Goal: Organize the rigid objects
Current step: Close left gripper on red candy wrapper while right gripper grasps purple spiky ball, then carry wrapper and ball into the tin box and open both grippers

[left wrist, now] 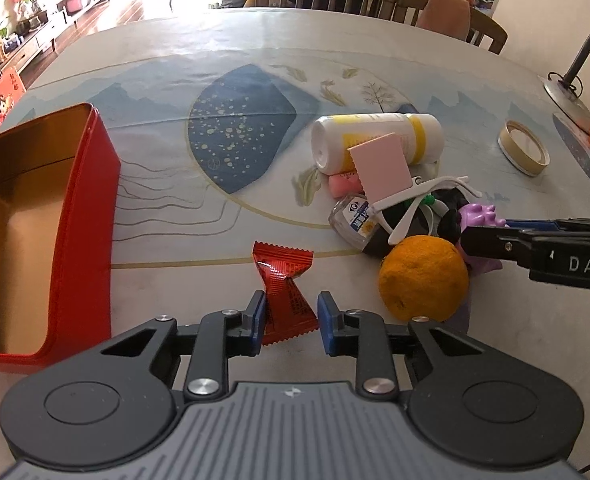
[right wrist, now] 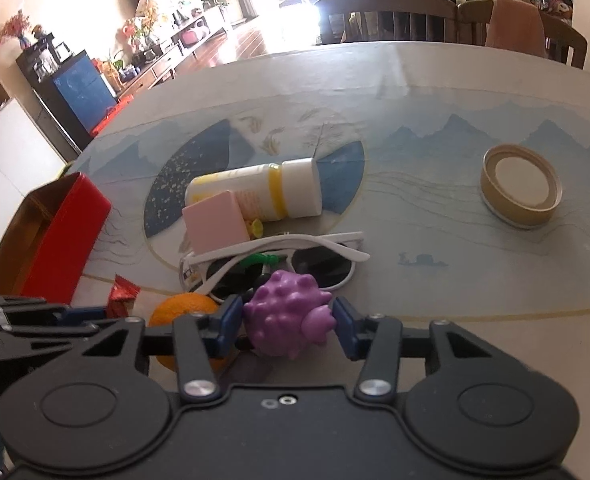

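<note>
The red candy wrapper [left wrist: 285, 292] lies on the counter [left wrist: 215, 232] with its near end between the pads of the left claw [left wrist: 291, 322], whose jaws stand narrowly apart around it without clearly pinching it. The purple knobbly toy [right wrist: 287, 322] sits between the right claw [right wrist: 289, 326] fingers, which look closed onto it beside the orange [right wrist: 183, 312]. Both look like pick-ups in hand; next, I judge, each grip must firm up, lift, and carry to the open red tin [left wrist: 87, 208] at the left.

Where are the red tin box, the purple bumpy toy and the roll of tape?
red tin box [left wrist: 89, 216], left wrist view, red outer wall.
purple bumpy toy [right wrist: 285, 316], right wrist view, knobbly body.
roll of tape [right wrist: 521, 210], right wrist view, outer rim.
</note>
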The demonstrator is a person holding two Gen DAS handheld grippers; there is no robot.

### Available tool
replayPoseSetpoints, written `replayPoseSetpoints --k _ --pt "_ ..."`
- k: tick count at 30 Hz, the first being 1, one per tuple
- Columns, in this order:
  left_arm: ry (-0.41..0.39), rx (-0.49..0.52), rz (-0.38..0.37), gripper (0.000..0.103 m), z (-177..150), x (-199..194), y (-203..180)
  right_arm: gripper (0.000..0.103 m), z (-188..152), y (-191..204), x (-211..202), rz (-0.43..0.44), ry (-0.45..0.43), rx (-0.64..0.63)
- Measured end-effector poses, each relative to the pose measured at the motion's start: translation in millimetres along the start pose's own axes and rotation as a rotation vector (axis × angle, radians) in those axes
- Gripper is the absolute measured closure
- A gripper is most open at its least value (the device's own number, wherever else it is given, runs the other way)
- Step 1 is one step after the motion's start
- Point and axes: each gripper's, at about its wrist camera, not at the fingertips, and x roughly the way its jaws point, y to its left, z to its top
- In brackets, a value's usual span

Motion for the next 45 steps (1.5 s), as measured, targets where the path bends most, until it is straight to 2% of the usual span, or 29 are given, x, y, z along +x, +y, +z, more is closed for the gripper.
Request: replayPoseSetpoints --k 2,4,6,8,12,14,16,18,24,33,45 --pt "-0.008 -0.002 0.001 0.077 0 -4 0 0.056 -1 -1 -3 -0.006 -0.005 0.013" --pt "-0.018 -0.009 0.001 0.077 1 -8 2 0.069 0 -3 -9 0.011 -0.023 0.035" --pt "-0.026 -0.022 0.001 0.077 2 -12 4 0.072 2 -1 -12 0.003 -0.028 0.029" --pt "-0.036 -0.027 0.006 0.077 2 -17 6 0.071 3 1 -12 -0.017 -0.018 -0.002" --pt "-0.048 -0.04 0.011 0.077 5 -24 10 0.07 2 0 -10 0.003 -0.017 -0.018" --pt "-0.052 -0.045 0.017 0.077 6 -27 12 0.063 3 -1 -7 0.007 -0.008 -0.013" --pt "-0.057 -0.047 0.021 0.077 7 -29 13 0.051 3 -1 -2 0.005 -0.001 -0.017" --pt "-0.059 -0.047 0.026 0.077 7 -31 15 0.047 3 -3 4 0.004 0.005 -0.009" --pt "-0.064 -0.052 0.037 0.077 7 -34 18 0.051 1 -6 13 0.003 0.025 -0.006" --pt "-0.082 -0.086 0.049 0.077 9 -43 28 0.051 5 -1 2 -0.002 0.011 -0.03" --pt "-0.134 -0.134 0.035 0.076 26 -73 65 0.051 28 45 -31 0.03 -0.051 -0.132"
